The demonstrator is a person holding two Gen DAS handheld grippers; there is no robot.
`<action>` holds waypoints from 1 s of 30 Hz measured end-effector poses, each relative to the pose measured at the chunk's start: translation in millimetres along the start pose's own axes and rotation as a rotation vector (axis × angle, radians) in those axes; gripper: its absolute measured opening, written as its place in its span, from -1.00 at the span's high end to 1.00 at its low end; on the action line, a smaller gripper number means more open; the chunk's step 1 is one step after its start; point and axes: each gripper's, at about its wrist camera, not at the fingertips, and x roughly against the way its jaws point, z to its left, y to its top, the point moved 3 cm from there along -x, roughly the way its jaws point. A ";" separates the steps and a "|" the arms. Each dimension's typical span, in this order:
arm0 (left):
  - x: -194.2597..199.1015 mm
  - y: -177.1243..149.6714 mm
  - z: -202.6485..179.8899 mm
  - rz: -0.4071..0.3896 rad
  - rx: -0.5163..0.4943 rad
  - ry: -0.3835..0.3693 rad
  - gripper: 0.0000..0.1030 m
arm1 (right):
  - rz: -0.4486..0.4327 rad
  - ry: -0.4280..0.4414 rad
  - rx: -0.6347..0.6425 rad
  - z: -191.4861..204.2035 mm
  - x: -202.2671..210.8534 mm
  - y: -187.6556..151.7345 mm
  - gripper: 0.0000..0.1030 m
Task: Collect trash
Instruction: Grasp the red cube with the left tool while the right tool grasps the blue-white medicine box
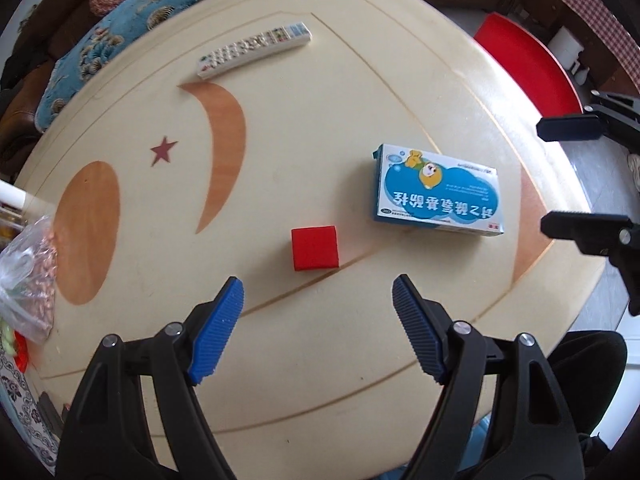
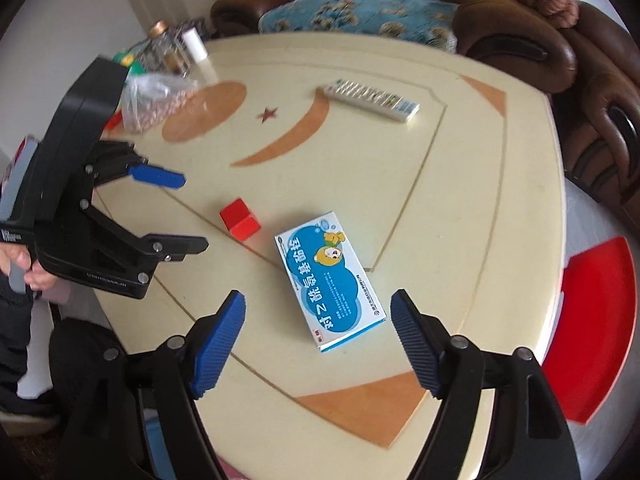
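A small red cube (image 1: 315, 247) lies on the cream table (image 1: 320, 120), just ahead of my left gripper (image 1: 318, 286), which hangs above the table, open and empty. A blue-and-white medicine box (image 1: 438, 192) lies flat to the cube's right. In the right wrist view the same box (image 2: 330, 280) lies between and just beyond the fingers of my right gripper (image 2: 319, 296), which is open and holds nothing. The cube (image 2: 240, 219) sits to the box's upper left. The left gripper (image 2: 196, 212) shows at the left there, and the right gripper (image 1: 560, 176) at the right edge of the left view.
A white remote control (image 1: 256, 48) lies at the table's far side. A clear plastic bag (image 2: 156, 100) and bottles (image 2: 176, 52) crowd the far left corner. A red plastic object (image 2: 592, 332) stands beside the table's right edge. A brown sofa (image 2: 520, 12) runs behind.
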 end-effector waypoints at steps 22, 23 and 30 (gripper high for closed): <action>-52.2 12.5 7.7 0.074 0.002 -0.072 -0.46 | 0.166 -0.095 0.161 1.3 -73.0 3.8 -0.43; -54.0 12.6 8.1 0.078 0.003 -0.070 -0.46 | 0.172 -0.099 0.165 1.2 -76.0 3.2 -0.43; -63.9 15.8 17.3 0.089 0.017 -0.080 -0.46 | 0.195 -0.138 0.180 1.8 -92.5 2.8 -0.43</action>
